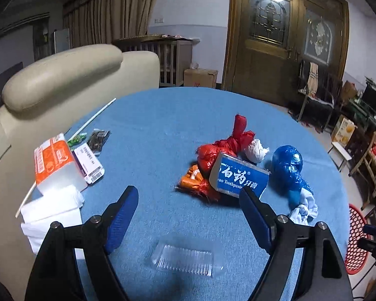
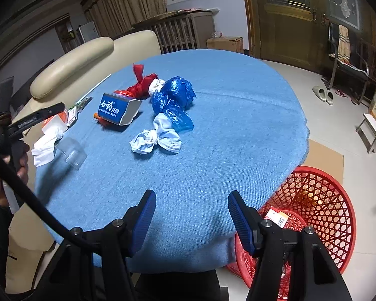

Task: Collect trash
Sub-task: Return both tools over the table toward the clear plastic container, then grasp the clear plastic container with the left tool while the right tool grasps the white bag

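Observation:
On the blue-clothed round table lies a heap of trash: a blue toothpaste box, a knotted red bag, an orange wrapper, a white paper wad, a blue bag and a face mask. My left gripper hangs open above a clear plastic tray, with nothing between its fingers. My right gripper stands open and empty over the table's near edge. The red mesh basket sits on the floor to its right, with a small box inside.
An orange-and-white box, white tissues, a purple-labelled packet and a thin stick lie at the table's left. A beige chair stands behind. A person's hand holds the left gripper.

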A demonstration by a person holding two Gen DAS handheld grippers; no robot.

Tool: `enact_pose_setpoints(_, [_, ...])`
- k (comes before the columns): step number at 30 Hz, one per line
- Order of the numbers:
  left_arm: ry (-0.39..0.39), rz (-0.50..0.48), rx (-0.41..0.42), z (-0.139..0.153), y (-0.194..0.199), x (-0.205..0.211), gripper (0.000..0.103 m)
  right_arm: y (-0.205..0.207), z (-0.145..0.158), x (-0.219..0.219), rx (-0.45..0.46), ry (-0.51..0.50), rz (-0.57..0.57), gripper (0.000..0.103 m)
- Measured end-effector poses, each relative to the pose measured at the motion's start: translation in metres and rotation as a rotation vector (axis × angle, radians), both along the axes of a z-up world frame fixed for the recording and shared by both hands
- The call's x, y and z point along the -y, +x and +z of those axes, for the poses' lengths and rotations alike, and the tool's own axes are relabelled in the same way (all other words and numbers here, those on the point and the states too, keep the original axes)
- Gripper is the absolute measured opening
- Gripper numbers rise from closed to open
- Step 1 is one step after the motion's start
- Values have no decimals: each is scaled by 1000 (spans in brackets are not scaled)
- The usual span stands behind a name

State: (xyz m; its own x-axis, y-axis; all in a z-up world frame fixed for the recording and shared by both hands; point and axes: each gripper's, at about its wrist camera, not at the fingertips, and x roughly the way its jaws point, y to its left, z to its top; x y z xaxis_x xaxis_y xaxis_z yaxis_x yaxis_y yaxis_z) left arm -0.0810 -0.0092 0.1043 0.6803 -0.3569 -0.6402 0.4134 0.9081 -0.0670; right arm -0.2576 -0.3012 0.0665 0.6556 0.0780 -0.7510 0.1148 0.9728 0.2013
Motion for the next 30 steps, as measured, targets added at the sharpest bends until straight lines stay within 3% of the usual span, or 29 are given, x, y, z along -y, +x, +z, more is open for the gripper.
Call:
enact_pose_setpoints(8, [-4,48,-98,-36,-22,-29,86,-3,-8,10,-5,34,-16,64])
enact_pose_setpoints(11, [9,13,-113,-47,-27,-22,86,0,-11,10,-11,47,-9,64])
enact_pose_setpoints(17, [86,-81,-63,-51,-17,-4,86,-3,-7,4,-2,31,8,64])
enact_pose_setpoints(20, [73,-124,-84,-55,-10,-1,86,-5,-7,7,-5,33,-9,64])
enact_pose_setpoints(26, [124,-150,-127,-76,-2,9,86,-1,-9,0,-16,28,4,64])
enact_pose_setpoints(30, [58,-137,-150,-82,-1,3,84,2,-9,-8,-17,19,24,64])
